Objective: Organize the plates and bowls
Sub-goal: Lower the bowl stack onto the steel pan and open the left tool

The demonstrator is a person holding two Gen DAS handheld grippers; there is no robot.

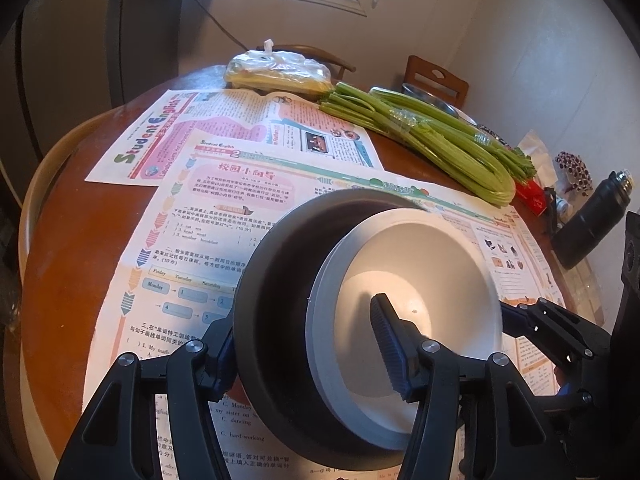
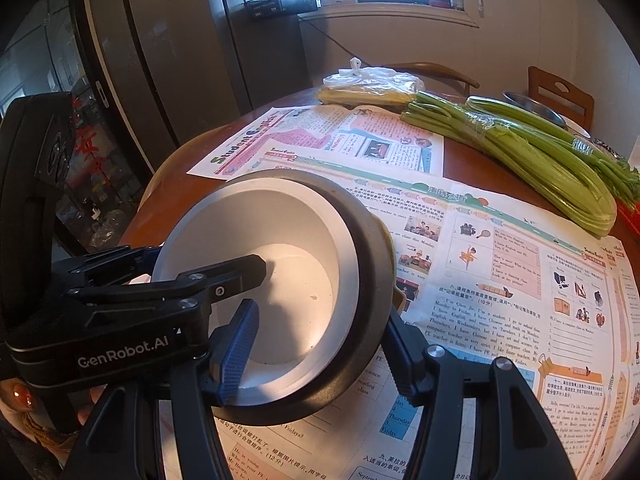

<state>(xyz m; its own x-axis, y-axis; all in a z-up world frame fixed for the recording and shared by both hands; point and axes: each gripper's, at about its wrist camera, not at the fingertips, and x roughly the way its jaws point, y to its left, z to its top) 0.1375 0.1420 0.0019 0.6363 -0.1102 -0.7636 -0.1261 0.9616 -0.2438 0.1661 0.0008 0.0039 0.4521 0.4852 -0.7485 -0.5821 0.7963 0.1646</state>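
You have both grippers on one stack: a white bowl (image 1: 416,276) nested inside a dark grey bowl (image 1: 276,280), tilted above the newspaper sheets (image 1: 188,216) on the round wooden table (image 1: 68,240). Your left gripper (image 1: 308,344) is clamped over the stack's wall at its own side, one ribbed blue pad inside the white bowl and the other finger outside the dark one. Your right gripper (image 2: 316,340) grips the opposite wall the same way (its inner pad lies against the white interior, its outer finger hugs the dark rim). From the stack, the celery bunch (image 1: 436,136) lies at about 1 o'clock, the bagged food (image 1: 276,70) at 12 o'clock, and the black bottle (image 1: 592,216) at 3 o'clock, all well apart from the bowls.
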